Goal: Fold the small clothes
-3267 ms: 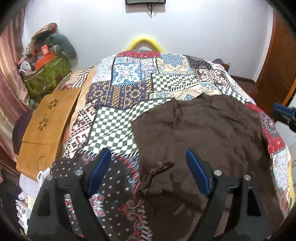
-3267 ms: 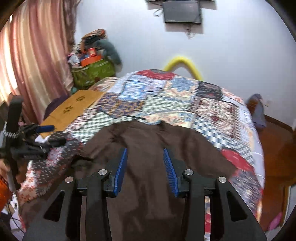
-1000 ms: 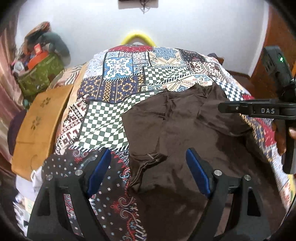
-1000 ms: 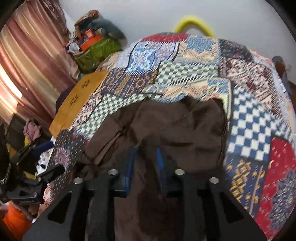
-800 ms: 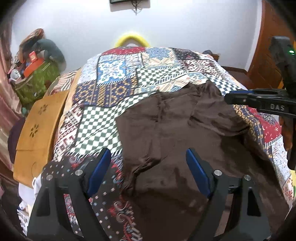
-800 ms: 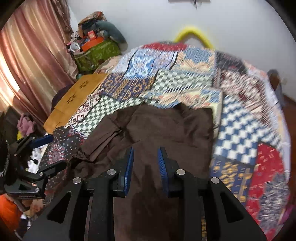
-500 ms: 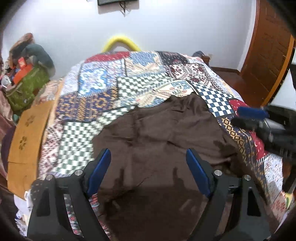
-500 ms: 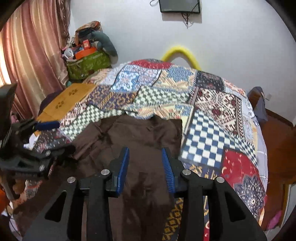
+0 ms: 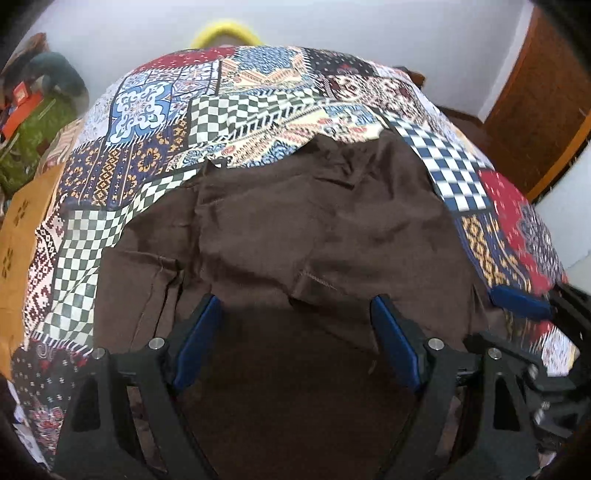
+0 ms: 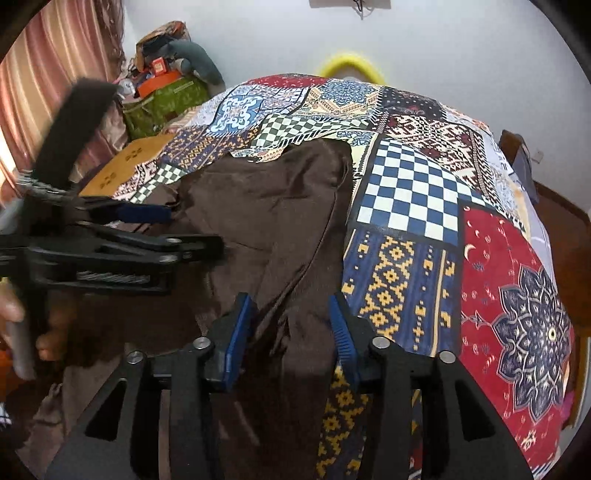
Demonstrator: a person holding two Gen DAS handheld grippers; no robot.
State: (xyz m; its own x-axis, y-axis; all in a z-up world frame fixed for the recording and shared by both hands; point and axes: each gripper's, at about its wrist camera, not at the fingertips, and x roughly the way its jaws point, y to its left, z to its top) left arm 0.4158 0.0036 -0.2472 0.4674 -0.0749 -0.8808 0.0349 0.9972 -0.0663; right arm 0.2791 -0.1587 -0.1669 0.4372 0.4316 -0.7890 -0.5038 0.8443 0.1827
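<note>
A dark brown garment [image 9: 295,229] lies partly folded on a patchwork bedspread [image 9: 236,107]; its right part is folded over toward the middle. My left gripper [image 9: 295,321] is open, jaws wide apart, just above the garment's near part. It also shows at the left of the right wrist view [image 10: 166,229]. My right gripper [image 10: 291,317] is open over the garment's right folded edge [image 10: 295,229], with cloth lying between the blue pads [image 10: 238,325]. Its blue fingertip shows at the right edge of the left wrist view [image 9: 517,302].
The bedspread [image 10: 424,192] covers the bed. A brown wooden board [image 10: 122,166] and a green bag with clutter [image 10: 162,99] stand left of the bed. A yellow hoop [image 9: 225,31] is behind it by the white wall. A wooden door [image 9: 535,110] is at the right.
The garment's right side has been folded over toward the middle. My right gripper has opened wider and dropped low over the fold. My left gripper has moved forward over the garment.
</note>
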